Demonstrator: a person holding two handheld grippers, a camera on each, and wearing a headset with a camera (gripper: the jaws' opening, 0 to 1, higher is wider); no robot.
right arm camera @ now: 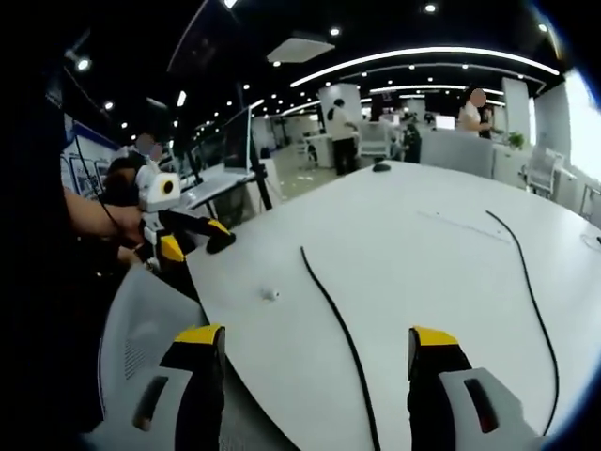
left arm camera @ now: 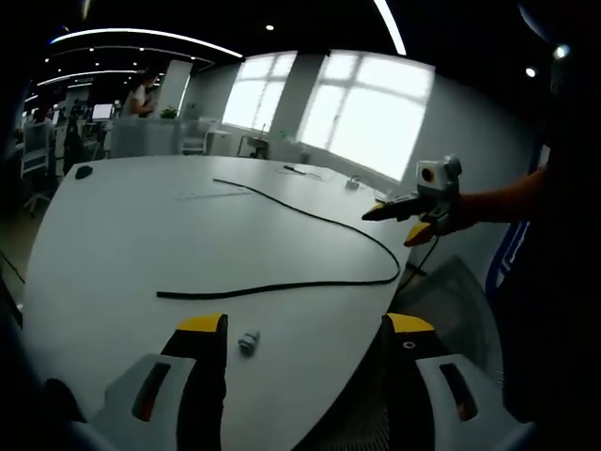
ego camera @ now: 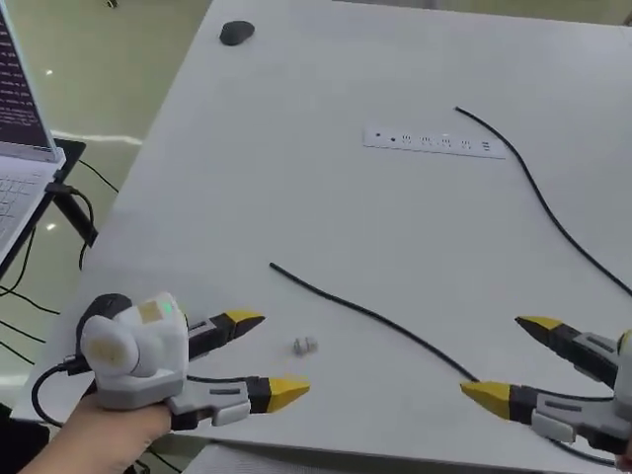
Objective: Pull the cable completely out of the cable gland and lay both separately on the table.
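A long black cable [ego camera: 375, 316] lies loose on the white table [ego camera: 296, 178], curving off past the right edge and back up toward the far side. The small grey cable gland [ego camera: 304, 345] lies by itself near the front edge, apart from the cable. My left gripper [ego camera: 265, 355] stands open just left of the gland, holding nothing. My right gripper [ego camera: 511, 357] is open at the front right, near where the cable passes. In the left gripper view the gland [left arm camera: 248, 343] sits by the left jaw, with the cable [left arm camera: 282, 285] beyond. The right gripper view shows the gland [right arm camera: 270, 294] left of the cable [right arm camera: 329, 301].
A white power strip [ego camera: 434, 142] lies toward the far side and a dark mouse [ego camera: 236, 33] at the far edge. A laptop [ego camera: 20, 148] stands on a stand left of the table, with wires hanging below. People stand in the office beyond.
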